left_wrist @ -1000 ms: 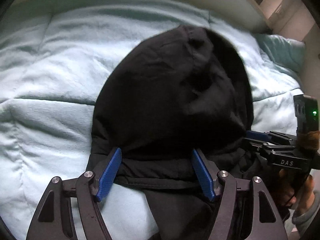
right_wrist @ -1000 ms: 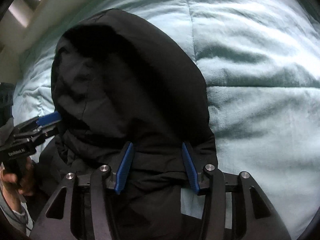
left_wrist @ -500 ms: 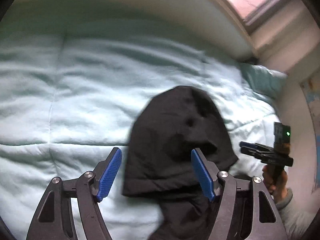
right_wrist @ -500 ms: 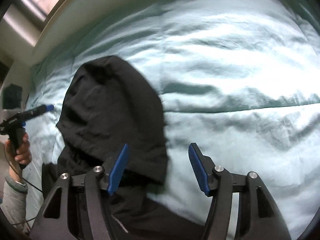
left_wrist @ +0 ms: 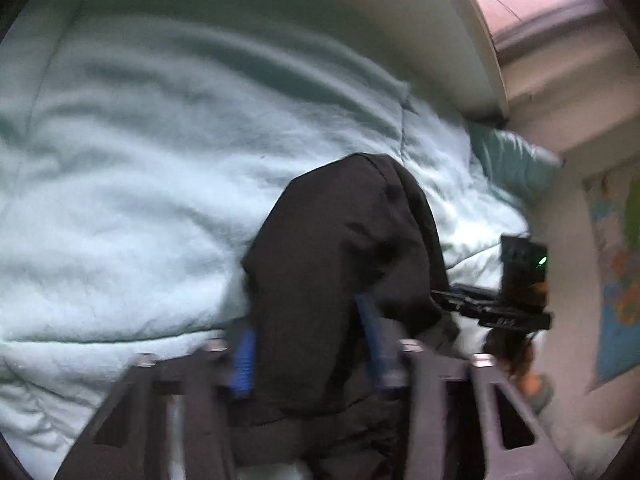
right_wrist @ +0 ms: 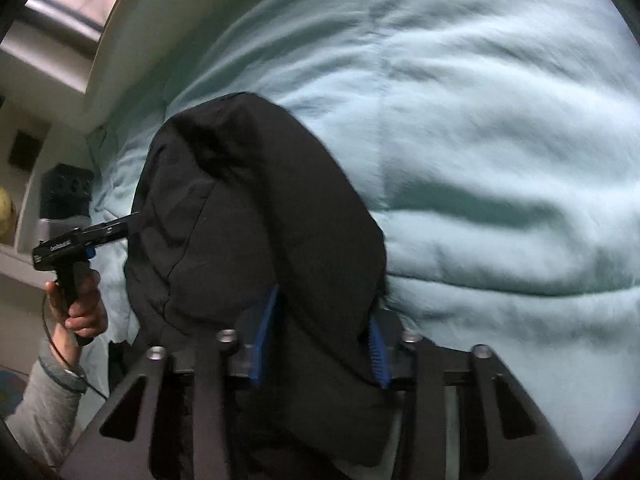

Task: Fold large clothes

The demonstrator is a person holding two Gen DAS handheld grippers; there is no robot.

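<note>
**Both tongs on the black garment**

Pale green bedding [left_wrist: 140, 200] fills both frames. Mid-frame lies the garment [left_wrist: 340, 260], bunched. My left tongs [left_wrist: 308, 352] and right tongs [right_wrist: 320, 340] have just been closing; both now pinch its folds, low in frame.

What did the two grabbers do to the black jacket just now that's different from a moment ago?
Both grippers, left and right, have just been closing their jaws, and each now pinches a bunch of the black jacket. Half a second ago the jaws stood wide around it. The jacket remains on the pale blue blanket, hood end farthest away.
</note>
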